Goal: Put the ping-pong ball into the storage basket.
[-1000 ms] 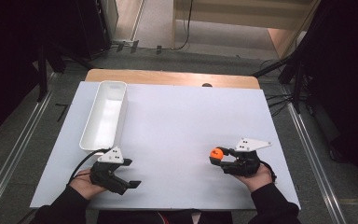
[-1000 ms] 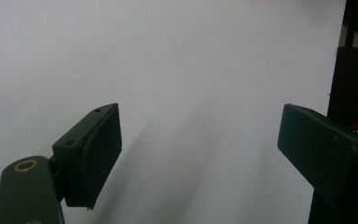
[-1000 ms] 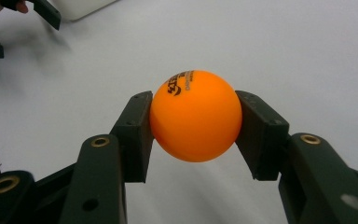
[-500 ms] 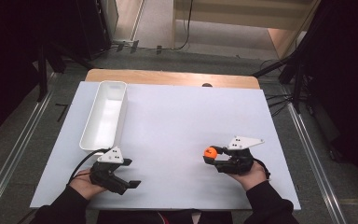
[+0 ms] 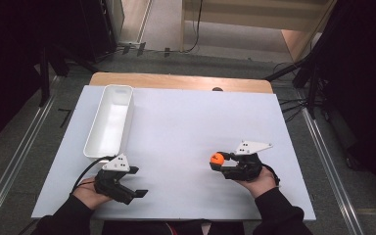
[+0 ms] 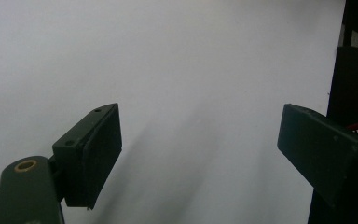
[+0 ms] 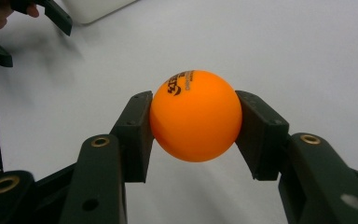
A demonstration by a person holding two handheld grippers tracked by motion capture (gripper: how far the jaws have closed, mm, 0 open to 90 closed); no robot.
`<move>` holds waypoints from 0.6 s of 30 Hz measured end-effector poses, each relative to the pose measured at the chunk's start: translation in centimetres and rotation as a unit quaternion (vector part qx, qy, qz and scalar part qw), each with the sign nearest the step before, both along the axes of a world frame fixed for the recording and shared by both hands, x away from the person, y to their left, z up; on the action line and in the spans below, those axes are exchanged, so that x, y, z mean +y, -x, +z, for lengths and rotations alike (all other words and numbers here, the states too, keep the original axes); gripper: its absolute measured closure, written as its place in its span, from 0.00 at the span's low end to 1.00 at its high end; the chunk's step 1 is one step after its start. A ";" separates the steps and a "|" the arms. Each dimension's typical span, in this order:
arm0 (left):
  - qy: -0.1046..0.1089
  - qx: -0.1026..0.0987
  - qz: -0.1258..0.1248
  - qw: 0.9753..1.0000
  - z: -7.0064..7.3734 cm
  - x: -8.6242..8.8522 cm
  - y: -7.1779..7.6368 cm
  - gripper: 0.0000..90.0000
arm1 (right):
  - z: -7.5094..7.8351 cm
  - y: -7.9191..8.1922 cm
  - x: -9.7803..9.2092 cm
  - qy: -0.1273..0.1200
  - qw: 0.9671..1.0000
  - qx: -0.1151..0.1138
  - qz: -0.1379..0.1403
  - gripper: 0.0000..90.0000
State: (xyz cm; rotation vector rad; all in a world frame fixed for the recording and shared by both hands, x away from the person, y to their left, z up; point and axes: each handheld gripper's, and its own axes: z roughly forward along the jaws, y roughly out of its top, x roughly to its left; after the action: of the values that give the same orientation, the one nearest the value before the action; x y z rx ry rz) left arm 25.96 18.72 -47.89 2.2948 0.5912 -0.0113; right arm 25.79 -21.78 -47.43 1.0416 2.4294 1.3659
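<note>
While the right gripper clamps one orange ball, the left gripper sits jaws apart near the table's front edge. One white bin lies along the left edge.

Table: we see a white table top.
On it: white tray, near its far-left corner.

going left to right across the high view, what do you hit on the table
left claw → white bin → orange ball → right claw holding the ball
</note>
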 end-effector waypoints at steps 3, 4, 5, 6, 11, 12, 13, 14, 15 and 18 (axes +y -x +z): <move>0.001 -0.001 -0.001 1.000 0.0 0.0 0.0 0.15 | 0.0 -0.1 0.1 0.000 1.000 0.002 0.001 0.54; 0.001 -0.001 -0.001 1.000 0.0 0.0 0.0 0.15 | 0.0 -0.1 0.1 0.000 1.000 0.002 0.001 0.54; -0.001 -0.001 -0.001 1.000 0.0 0.0 0.0 0.16 | 0.0 -0.1 0.2 0.000 1.000 0.000 0.001 0.54; -0.001 -0.001 -0.001 1.000 0.0 0.0 0.0 0.16 | 0.0 -0.2 0.2 0.000 1.000 0.001 0.001 0.54; -0.002 -0.001 -0.001 1.000 0.0 0.0 0.0 0.16 | 0.1 -0.3 0.5 0.000 1.000 0.000 0.002 0.54; -0.001 -0.001 -0.001 1.000 0.0 0.0 0.0 0.16 | 0.1 -0.3 0.5 0.000 1.000 0.001 0.001 0.54; 0.000 0.000 -0.001 1.000 0.0 0.0 0.0 0.16 | 0.1 -0.4 0.6 0.001 1.000 0.000 0.003 0.54; 0.000 0.000 -0.001 1.000 0.0 0.0 0.0 0.16 | 0.1 -0.4 0.6 0.002 1.000 0.002 0.005 0.54; -0.002 -0.001 -0.002 1.000 0.0 0.0 0.0 0.16 | 0.1 -0.4 0.6 0.002 1.000 0.002 0.005 0.54; -0.003 -0.001 -0.003 1.000 0.0 0.0 0.0 0.15 | 0.1 -0.5 0.8 0.002 1.000 0.002 0.005 0.54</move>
State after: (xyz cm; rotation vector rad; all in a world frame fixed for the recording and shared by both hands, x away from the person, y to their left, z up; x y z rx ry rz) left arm 25.97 18.73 -47.86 2.3014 0.5840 -0.0094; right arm 26.24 -20.93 -47.32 1.0344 2.4424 1.3617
